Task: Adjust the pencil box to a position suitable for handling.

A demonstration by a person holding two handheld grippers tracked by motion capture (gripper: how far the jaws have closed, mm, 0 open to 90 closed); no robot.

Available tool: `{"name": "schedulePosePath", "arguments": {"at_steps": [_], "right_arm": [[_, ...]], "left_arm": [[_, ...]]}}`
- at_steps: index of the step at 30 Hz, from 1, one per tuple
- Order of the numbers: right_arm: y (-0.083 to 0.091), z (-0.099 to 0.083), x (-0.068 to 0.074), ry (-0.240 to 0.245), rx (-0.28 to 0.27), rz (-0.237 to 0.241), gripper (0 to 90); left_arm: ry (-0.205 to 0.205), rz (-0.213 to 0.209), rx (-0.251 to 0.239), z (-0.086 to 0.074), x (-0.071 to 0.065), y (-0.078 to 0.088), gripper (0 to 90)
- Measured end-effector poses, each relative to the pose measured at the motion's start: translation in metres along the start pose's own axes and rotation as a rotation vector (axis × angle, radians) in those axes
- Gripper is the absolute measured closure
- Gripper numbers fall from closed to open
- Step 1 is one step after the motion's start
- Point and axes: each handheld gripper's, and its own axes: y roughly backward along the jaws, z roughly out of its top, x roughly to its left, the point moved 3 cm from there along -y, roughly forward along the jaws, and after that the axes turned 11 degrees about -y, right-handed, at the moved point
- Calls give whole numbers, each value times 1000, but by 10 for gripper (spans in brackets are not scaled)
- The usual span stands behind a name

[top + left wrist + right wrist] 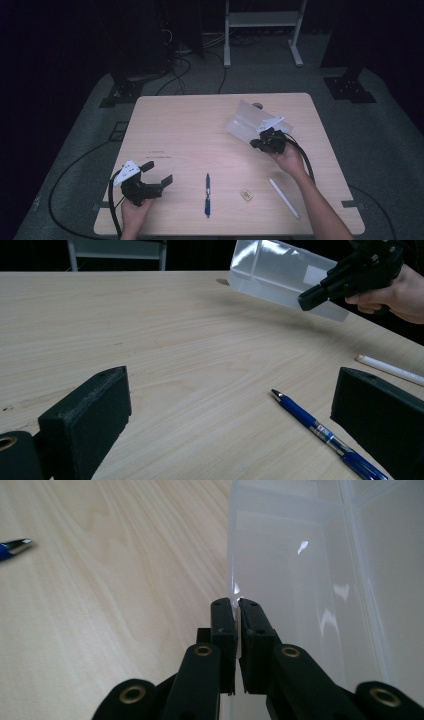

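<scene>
A clear plastic box [244, 120] with an inner divider hangs tilted above the far right of the table [190, 125]. My right gripper [257, 142] is shut on the thin edge of one wall of the box. In the right gripper view the pads [223, 617] pinch that wall of the box [300, 580] between them. The left gripper view shows the box [280, 275] lifted off the wood, with my right gripper [307, 301] on its near side. My left gripper [157, 172] rests at the front left, jaws wide open with nothing between them.
A blue pen [207, 195] lies near the front edge, just right of my left gripper [232, 390]. A white pen [284, 197] lies at the front right, with a small tan block [246, 195] between the two. Cables and stands lie on the floor behind the table.
</scene>
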Motion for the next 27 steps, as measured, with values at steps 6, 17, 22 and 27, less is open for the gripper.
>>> {"name": "schedulePosePath", "arguments": {"at_steps": [6, 17, 22, 27], "right_arm": [[-3, 3, 14, 40, 1, 27, 859], [-8, 8, 36, 112, 15, 109, 857], [-14, 8, 44, 135, 42, 142, 855], [-19, 8, 51, 161, 53, 159, 853]], "left_arm": [[1, -4, 6, 0, 0, -1, 17], [-6, 0, 0, 0, -1, 0, 17], [-9, -1, 1, 0, -1, 0, 17], [-10, -4, 1, 1, -1, 0, 17]]}}
